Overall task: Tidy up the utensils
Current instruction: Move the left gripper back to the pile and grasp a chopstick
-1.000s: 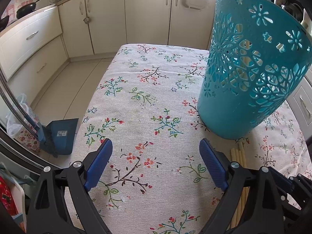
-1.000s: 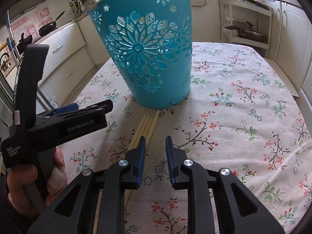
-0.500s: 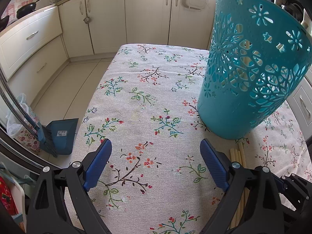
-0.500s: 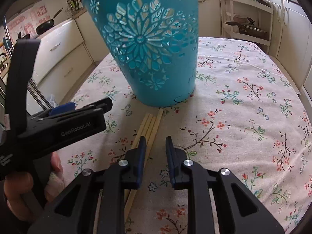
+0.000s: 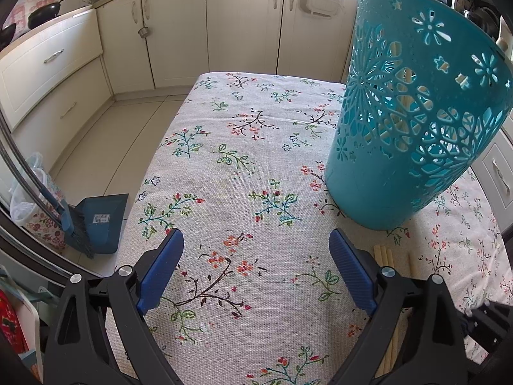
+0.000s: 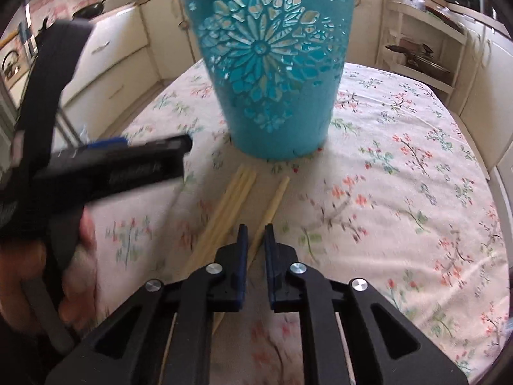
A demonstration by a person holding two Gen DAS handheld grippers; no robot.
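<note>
Chopsticks (image 6: 224, 211) lie on the floral tablecloth (image 6: 400, 192) just ahead of the right gripper (image 6: 255, 234), between it and the perforated teal basket (image 6: 272, 64), which stands upright beyond their far tips. Going left to right in the right wrist view: the left gripper, held in a hand (image 6: 77, 256), sits off to the left of the right gripper, blurred; next comes a bundle of three sticks lying side by side, just left of the right gripper's fingers; then a single chopstick (image 6: 275, 199) lies slightly apart from the bundle and runs back between the right gripper's blue pads (image 6: 243, 247). Those jaws have just been closing and stand nearly together with that one stick between them; whether the pads already press on it cannot be told. In the left wrist view, the left gripper (image 5: 256, 247) is spread wide above bare cloth with nothing between its fingers; the sticks' tips show just beyond its right finger, and the basket rises ahead of it to the right. A blue dustpan (image 5: 102, 218) rests on the floor off to its left.
</note>
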